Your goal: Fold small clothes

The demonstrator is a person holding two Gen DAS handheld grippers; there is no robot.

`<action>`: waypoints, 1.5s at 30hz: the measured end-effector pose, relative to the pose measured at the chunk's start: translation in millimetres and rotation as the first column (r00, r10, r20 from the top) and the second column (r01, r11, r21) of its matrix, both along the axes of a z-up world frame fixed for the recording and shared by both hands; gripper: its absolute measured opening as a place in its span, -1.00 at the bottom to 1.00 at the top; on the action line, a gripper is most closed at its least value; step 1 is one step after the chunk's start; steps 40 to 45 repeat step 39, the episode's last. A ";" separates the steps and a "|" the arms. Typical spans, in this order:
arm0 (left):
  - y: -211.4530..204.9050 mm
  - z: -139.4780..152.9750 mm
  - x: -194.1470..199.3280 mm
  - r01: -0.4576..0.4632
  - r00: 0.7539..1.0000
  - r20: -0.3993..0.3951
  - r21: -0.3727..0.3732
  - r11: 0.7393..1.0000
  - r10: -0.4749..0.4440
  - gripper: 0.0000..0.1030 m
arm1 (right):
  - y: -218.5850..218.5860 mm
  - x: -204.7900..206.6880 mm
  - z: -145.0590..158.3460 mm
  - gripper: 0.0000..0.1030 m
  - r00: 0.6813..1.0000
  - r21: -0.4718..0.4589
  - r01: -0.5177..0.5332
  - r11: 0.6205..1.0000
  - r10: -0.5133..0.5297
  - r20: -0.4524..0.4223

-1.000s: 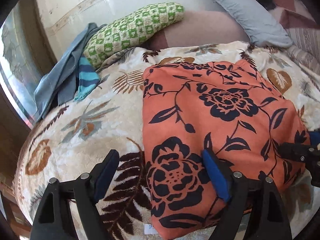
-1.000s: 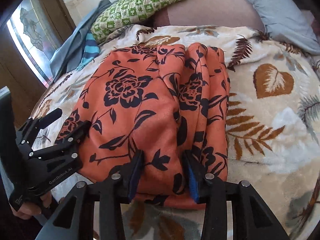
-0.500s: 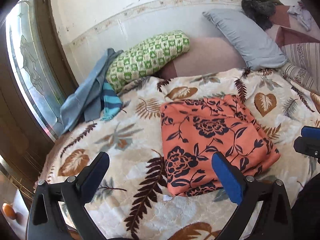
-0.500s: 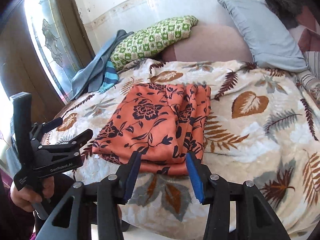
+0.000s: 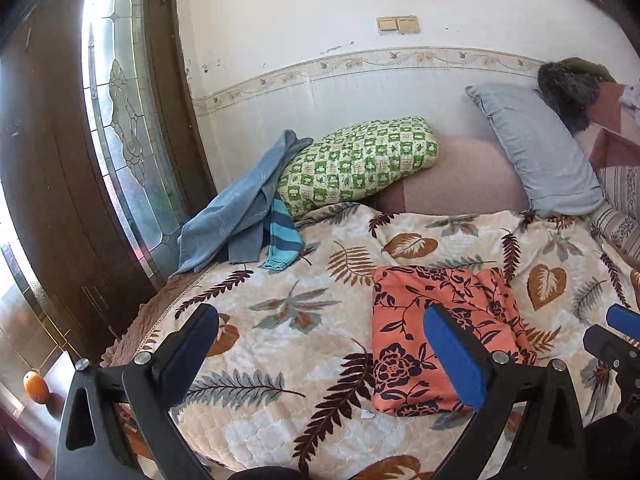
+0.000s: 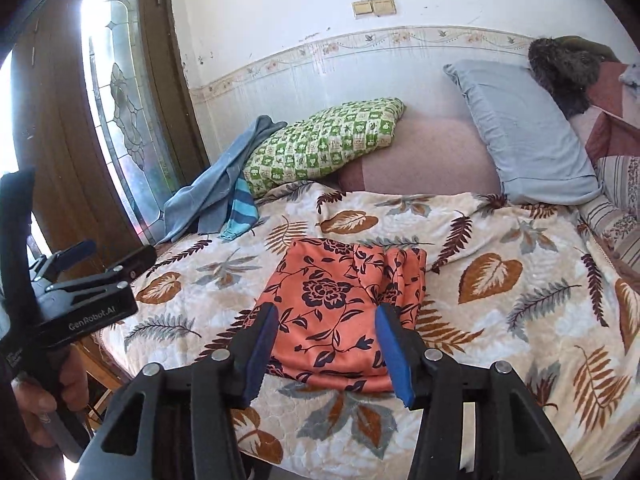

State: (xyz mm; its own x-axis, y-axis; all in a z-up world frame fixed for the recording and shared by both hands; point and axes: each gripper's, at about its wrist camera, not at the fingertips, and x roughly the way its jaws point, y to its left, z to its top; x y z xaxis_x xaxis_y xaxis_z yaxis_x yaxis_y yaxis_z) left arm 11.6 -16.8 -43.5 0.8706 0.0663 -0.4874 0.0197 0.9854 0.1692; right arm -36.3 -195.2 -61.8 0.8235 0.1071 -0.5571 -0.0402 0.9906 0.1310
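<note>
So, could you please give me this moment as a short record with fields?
surface: bed with leaf-print blanket
garment: orange floral cloth, folded, lying flat on the blanket
left gripper: open, empty, above the blanket
right gripper: jaws have just been opening, nothing between them
unfolded pile: blue clothes by the green checked pillow
also: grey pillow at the wall

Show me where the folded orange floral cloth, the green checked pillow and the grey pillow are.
folded orange floral cloth (image 6: pixel 332 300): right wrist view, on its flat top face.
green checked pillow (image 5: pixel 360 164): left wrist view, on the middle of its patterned cover.
grey pillow (image 6: pixel 524 136): right wrist view, on its middle.
</note>
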 end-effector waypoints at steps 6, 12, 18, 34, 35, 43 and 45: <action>8.5 8.7 -3.7 -0.022 1.000 0.006 -0.008 1.000 0.022 0.98 | 8.6 -2.7 1.7 0.05 1.000 0.003 -0.009 1.000 0.009 0.018; 3.5 16.3 -10.7 0.003 1.000 0.026 0.012 1.000 -0.003 0.98 | 16.7 -5.2 5.7 0.05 0.999 0.006 -0.004 1.000 0.004 0.038; -2.6 19.1 -16.7 0.005 0.998 0.064 0.048 0.999 -0.009 1.00 | 17.4 -4.3 5.5 0.05 0.999 -0.003 0.000 1.000 0.000 0.049; 4.5 1.0 7.5 0.058 0.998 -0.037 -0.049 0.997 -0.060 1.00 | 25.8 16.9 -17.6 0.05 1.000 -0.021 -0.026 0.999 0.026 -0.015; 6.2 0.8 8.9 0.069 0.997 -0.034 -0.068 0.995 -0.071 1.00 | 26.5 19.5 -18.3 0.05 0.999 -0.016 -0.029 0.999 0.028 -0.018; 11.4 -1.2 24.8 0.071 0.996 -0.047 -0.105 0.992 -0.077 1.00 | 22.3 33.8 -19.9 0.05 1.000 -0.009 -0.020 1.000 0.020 -0.020; 11.4 -1.2 24.8 0.071 0.996 -0.047 -0.105 0.992 -0.077 1.00 | 22.3 33.8 -19.9 0.05 1.000 -0.009 -0.020 1.000 0.020 -0.020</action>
